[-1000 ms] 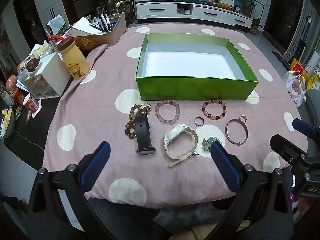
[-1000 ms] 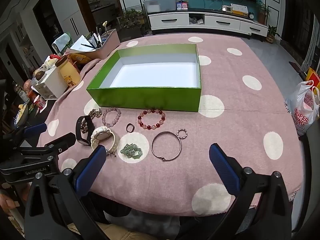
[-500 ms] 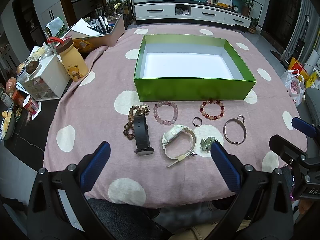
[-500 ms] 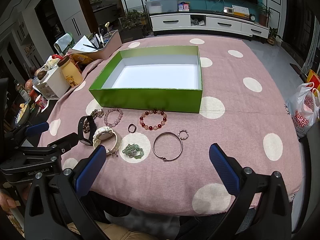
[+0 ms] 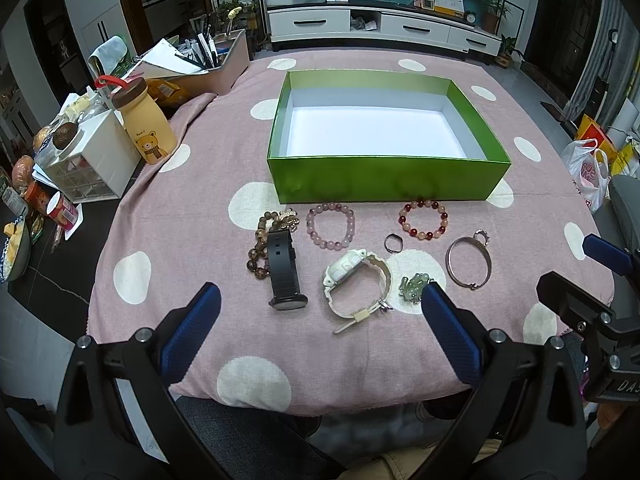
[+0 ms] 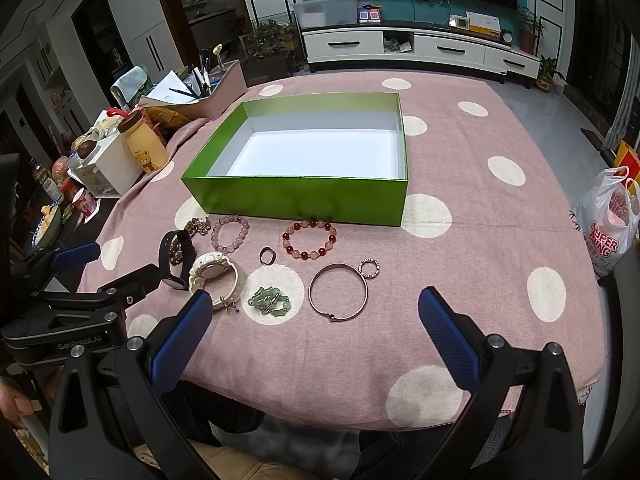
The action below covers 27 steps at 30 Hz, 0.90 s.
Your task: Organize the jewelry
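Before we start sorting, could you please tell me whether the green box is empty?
Empty. The green box shows only its bare white floor in both views, and every jewelry piece, like the white watch, lies on the tablecloth in front of it.

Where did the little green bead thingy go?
The green bead piece lies on a white dot of the pink tablecloth, between the white watch on its left and the silver bangle on its right, near the table's front edge.

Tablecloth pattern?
Pink tablecloth with large cream polka dots; clearest in the right wrist view.

Bracelets (image 5: 330, 227), watches (image 5: 355, 280) and rings (image 5: 393, 242) lie before the open green box (image 5: 384, 178).
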Each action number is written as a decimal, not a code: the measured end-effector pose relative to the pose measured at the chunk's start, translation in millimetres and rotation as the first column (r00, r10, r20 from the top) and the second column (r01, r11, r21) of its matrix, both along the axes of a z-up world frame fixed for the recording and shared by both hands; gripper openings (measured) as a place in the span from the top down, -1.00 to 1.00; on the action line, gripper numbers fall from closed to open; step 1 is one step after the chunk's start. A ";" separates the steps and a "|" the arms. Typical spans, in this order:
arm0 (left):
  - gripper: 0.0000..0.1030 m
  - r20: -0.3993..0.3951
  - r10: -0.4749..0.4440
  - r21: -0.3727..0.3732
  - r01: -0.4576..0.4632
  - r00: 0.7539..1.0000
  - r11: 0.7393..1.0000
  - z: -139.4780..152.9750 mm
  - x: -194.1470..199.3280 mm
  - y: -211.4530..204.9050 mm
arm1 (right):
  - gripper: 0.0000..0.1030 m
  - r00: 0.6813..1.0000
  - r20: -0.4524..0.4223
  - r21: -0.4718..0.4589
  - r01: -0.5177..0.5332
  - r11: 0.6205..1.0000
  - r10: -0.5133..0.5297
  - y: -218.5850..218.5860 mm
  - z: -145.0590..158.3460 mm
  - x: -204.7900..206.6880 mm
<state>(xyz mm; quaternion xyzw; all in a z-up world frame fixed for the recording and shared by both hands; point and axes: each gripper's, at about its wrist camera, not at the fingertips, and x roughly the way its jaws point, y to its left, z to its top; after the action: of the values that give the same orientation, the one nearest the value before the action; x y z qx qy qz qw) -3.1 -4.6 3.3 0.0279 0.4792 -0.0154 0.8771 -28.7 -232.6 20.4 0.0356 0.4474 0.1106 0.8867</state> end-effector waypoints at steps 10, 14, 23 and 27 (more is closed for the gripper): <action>-0.96 0.000 0.001 0.000 -0.001 1.000 1.000 0.0 -0.2 -0.2 | -0.97 1.000 0.001 0.001 -0.001 1.000 0.001 0.0 0.1 -0.9; -0.96 0.001 -0.001 0.000 0.001 1.000 1.000 0.9 -0.3 -0.1 | -0.97 1.000 0.001 0.001 -0.001 1.000 0.001 0.0 0.5 -1.2; -0.96 0.001 0.000 0.001 0.000 1.000 1.000 0.6 -0.5 -0.3 | -0.97 1.000 0.002 -0.001 -0.004 1.000 0.004 3.8 3.8 -4.4; -0.96 0.002 0.000 0.000 0.000 1.000 1.000 0.5 -0.6 -0.3 | -0.97 1.000 0.003 -0.001 -0.003 1.000 0.003 2.3 2.4 -3.2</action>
<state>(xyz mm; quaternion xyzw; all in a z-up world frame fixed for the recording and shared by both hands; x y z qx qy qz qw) -3.7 -4.9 3.9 0.0279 0.4786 -0.0154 0.8775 -31.9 -230.2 22.9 0.0343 0.4464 0.1119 0.8872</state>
